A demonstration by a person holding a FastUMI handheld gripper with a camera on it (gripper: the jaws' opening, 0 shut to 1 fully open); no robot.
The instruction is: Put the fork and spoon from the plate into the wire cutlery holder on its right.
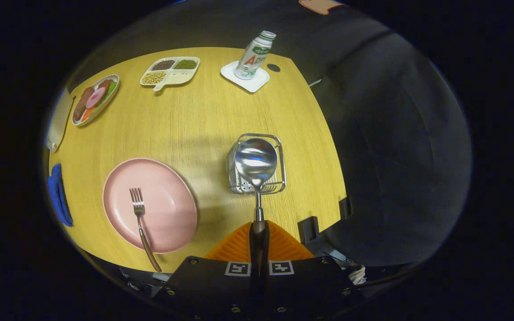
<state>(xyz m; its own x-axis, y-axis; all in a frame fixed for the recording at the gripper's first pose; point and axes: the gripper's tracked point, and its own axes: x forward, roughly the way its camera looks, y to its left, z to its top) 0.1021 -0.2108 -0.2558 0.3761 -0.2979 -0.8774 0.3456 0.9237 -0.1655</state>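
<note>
My gripper is shut on the handle of a metal spoon. The spoon sticks straight out ahead of the fingers, and its bowl hangs above the wire cutlery holder, which stands on the wooden table just beyond the fingers. Left of the holder lies a pink plate. A fork with a brownish handle rests on the plate, tines pointing away from me and handle reaching past the plate's near rim.
At the table's far side stand a bottle on a white coaster, a divided snack tray and an oval dish of food. A blue object lies at the left edge. The table's right edge runs close to the holder.
</note>
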